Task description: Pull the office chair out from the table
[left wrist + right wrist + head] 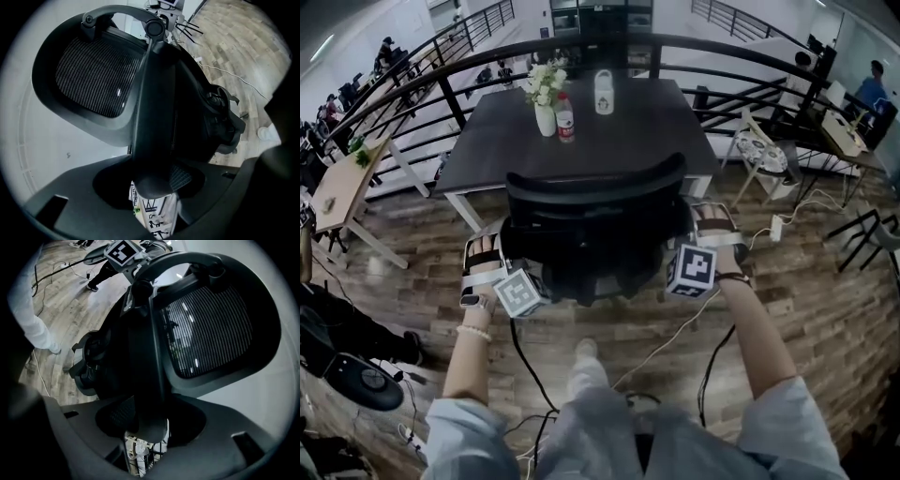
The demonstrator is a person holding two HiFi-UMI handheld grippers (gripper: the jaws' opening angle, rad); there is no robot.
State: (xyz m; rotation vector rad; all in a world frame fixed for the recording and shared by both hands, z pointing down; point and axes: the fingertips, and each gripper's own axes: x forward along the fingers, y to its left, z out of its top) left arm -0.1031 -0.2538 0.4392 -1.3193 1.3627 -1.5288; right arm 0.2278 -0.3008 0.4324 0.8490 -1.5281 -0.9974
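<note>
L gripper [485, 255] and R gripper [713, 228]: jaws of each clamped on office chair [595, 220] backrest frame, L on left edge, R on right edge. Chair faces table [637, 141], backrest just beside table's near edge. Further back on tabletop: flower vase [546, 101], bottle [565, 119], white jug [604, 92].

Black mesh office chair [595, 230]

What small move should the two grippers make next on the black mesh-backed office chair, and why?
Probably a short, even pull back toward the person: the left gripper and right gripper each appear clamped on a side edge of the black mesh-backed office chair, which stands close against the dark rectangular table.
</note>
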